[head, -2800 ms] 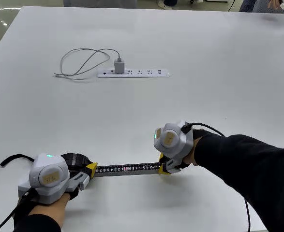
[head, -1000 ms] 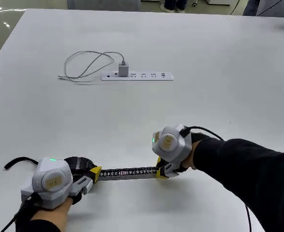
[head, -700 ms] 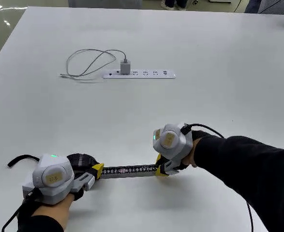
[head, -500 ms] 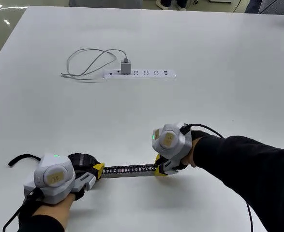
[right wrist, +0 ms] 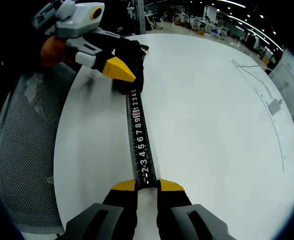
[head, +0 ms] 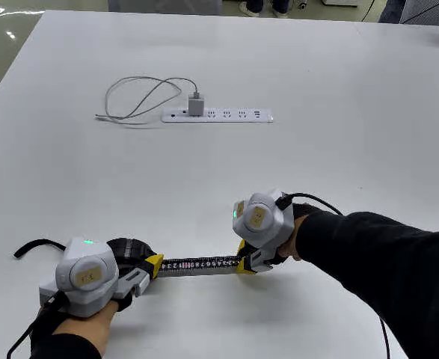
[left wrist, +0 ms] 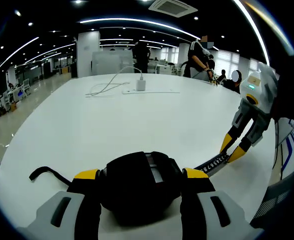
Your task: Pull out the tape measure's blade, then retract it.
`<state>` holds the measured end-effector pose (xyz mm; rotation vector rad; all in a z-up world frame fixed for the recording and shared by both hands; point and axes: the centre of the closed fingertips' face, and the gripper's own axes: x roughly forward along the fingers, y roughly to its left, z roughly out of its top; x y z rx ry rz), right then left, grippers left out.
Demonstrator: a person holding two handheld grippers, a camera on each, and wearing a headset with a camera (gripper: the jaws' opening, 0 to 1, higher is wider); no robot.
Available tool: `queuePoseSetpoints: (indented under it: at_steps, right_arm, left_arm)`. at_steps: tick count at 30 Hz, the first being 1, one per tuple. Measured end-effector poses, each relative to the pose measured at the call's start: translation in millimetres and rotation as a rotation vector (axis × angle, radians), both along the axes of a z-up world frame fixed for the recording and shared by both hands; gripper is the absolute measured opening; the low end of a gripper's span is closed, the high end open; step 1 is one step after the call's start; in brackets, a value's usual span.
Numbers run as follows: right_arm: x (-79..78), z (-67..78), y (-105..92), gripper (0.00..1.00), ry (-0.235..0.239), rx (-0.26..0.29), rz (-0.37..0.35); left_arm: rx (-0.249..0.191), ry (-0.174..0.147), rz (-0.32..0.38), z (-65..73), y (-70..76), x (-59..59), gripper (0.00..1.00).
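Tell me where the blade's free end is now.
In the head view the blade's free end is pinched in the right gripper, right of the tape measure case held by the left gripper.

I get bright, even overhead light; ceiling strips [left wrist: 136, 21] glare at twelve o'clock, fisheye edges bend, soft shadow under right gripper [head: 244, 264].

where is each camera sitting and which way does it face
Head view: on the headset, facing down at the table; left claw, right claw, a sleeve show.
Left gripper view: on the left claw, facing over the case it grips.
Right gripper view: on the right claw, facing along the blade to the case.
Shared: all views show the blade.
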<state>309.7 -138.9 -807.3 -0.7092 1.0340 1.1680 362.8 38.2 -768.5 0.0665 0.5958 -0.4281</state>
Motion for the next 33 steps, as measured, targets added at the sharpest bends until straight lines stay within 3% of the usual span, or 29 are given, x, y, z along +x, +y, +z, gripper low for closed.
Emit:
queuePoseSetpoints:
  at_steps: [33]
  right_arm:
    - [1.5, -0.3, 9.9, 0.10, -0.010, -0.009, 0.004]
  left_arm:
    - [0.003, 0.002, 0.001, 0.7, 0.0, -0.7, 0.60]
